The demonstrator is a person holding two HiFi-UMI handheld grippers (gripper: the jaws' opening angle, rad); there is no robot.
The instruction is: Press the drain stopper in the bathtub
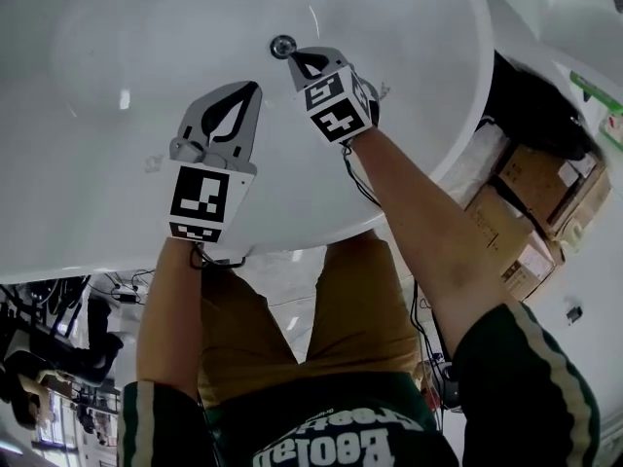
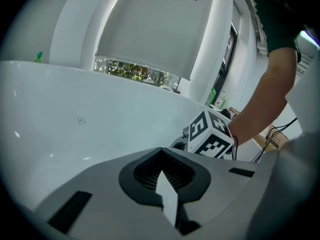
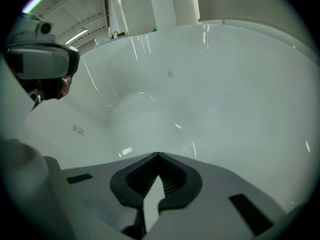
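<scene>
Both tongs have their jaws together, holding nothing. Left gripper [image 1: 249, 89] hovers over the bathtub [image 1: 97, 163] floor. Just right of it, at the far end, sits the drain stopper [image 1: 282, 45], with the right gripper [image 1: 295, 60] tip just beside it, perhaps not touching. Centre that closed tip on the stopper and push straight down.

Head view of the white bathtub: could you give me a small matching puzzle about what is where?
1 round metal drain stopper
2 right gripper
3 left gripper
4 brown cardboard boxes

a outside the white bathtub
b tip beside the stopper
c in the bathtub's floor
d over the bathtub, farther from the stopper

Pairs: 1c, 2b, 3d, 4a
</scene>
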